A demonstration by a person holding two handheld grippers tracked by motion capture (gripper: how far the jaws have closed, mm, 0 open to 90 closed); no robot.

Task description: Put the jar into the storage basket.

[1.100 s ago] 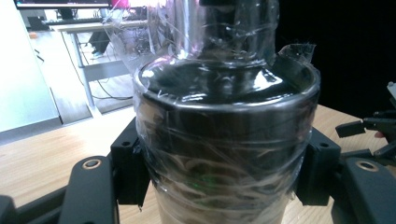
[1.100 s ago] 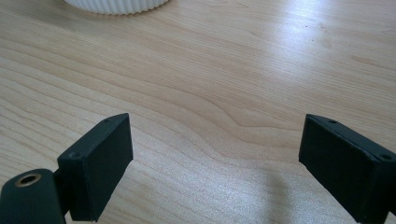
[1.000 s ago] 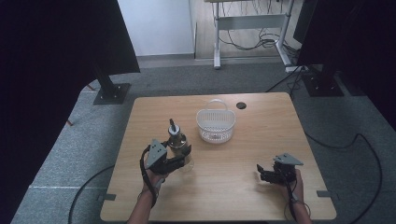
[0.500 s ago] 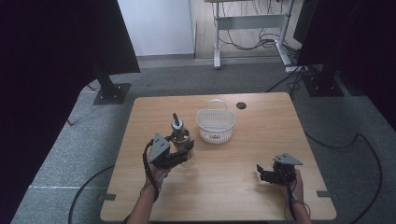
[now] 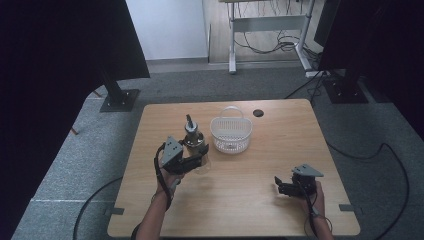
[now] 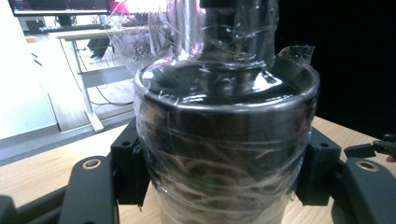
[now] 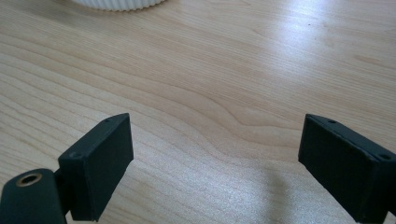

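A dispenser bottle (image 5: 192, 137) with a metal collar and a narrow spout stands upright left of the table's middle. In the left gripper view the bottle (image 6: 224, 140) is wrapped in clear film, and the black pads (image 6: 128, 163) press on both of its sides. My left gripper (image 5: 200, 156) is shut on its lower body. Whether its base touches the table is hidden. My right gripper (image 5: 278, 186) rests low near the front right. In its own view the right gripper (image 7: 215, 168) stands wide open over bare wood, with nothing between the pads.
A white slatted basket (image 5: 231, 135) with a handle stands just right of the bottle; its base edge (image 7: 116, 3) shows in the right gripper view. The wooden table (image 5: 280, 145) has a cable hole (image 5: 258, 113) at the back. Black stands flank it.
The left gripper and the bottle in it have shifted slightly away from the person and toward the basket. The right gripper has kept still.
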